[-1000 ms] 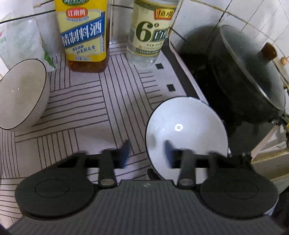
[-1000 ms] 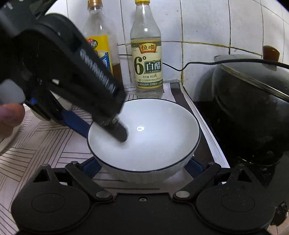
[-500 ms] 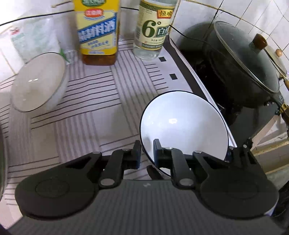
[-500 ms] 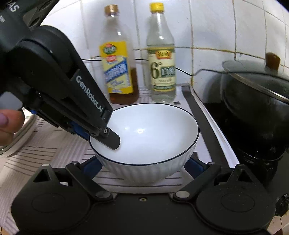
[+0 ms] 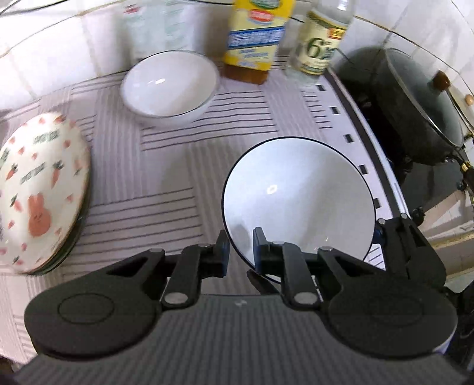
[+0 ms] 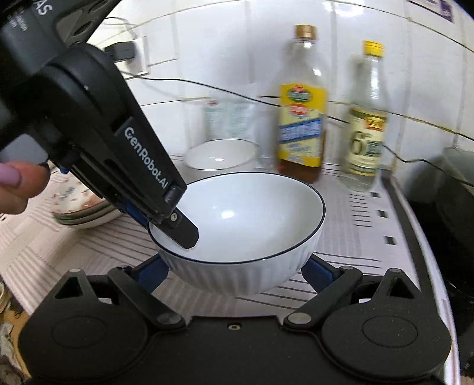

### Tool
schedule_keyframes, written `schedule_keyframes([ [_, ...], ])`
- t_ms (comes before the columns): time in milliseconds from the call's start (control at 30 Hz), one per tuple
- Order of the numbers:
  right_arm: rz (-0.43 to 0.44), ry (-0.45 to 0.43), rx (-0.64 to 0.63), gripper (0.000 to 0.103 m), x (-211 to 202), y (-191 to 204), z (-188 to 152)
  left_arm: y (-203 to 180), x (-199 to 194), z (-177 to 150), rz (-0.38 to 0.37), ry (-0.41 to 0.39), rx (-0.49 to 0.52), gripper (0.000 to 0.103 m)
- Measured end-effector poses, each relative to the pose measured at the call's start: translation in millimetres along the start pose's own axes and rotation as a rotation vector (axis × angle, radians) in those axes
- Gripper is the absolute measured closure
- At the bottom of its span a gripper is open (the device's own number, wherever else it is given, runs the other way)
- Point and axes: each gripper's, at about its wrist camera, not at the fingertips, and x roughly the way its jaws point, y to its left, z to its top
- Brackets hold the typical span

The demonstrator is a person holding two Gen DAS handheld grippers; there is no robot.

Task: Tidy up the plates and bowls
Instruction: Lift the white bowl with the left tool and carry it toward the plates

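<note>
A white bowl with a dark blue rim (image 5: 296, 192) hangs just above the striped mat, held from two sides. My left gripper (image 5: 240, 251) pinches its near-left rim, one finger inside and one outside; its jaws are opening very slightly with the rim still between the pads. In the right wrist view my right gripper (image 6: 235, 269) clasps the same bowl (image 6: 246, 219) around its ribbed body, and the left gripper (image 6: 166, 231) reaches in from the upper left. A second matching bowl (image 5: 169, 86) stands upright near the wall. A stack of rabbit-and-carrot plates (image 5: 38, 192) lies at the left.
Two bottles, yellow-labelled (image 5: 254, 38) and clear (image 5: 317, 44), stand against the tiled wall beside a plastic bag (image 5: 157, 26). A black lidded pot (image 5: 420, 100) sits on the stove to the right. A black cable (image 6: 207, 86) runs along the wall. A thumb (image 6: 17, 183) shows at the left.
The left jaws, open a second ago, have shut on the bowl's rim. Both grippers carried the bowl leftward and slightly up; the plate stack has come into view.
</note>
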Motion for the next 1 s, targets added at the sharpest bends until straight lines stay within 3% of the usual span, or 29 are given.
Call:
schedule_keyframes([
  [400, 0.095, -0.022, -0.130, 0.005, 40, 37, 2, 42, -1, -19, 0.086, -0.041, -0.068, 0.088],
  [667, 0.120, 0.035, -0.161, 0.005, 73, 48, -2, 61, 23, -19, 0.125, 0.021, -0.134, 0.087],
  [900, 0.052, 0.110, -0.197, 0.005, 81, 54, 3, 60, 27, -19, 0.083, 0.053, -0.155, 0.084],
  [1000, 0.017, 0.128, -0.224, 0.005, 69, 57, 4, 62, 18, -18, 0.050, 0.053, -0.174, 0.075],
])
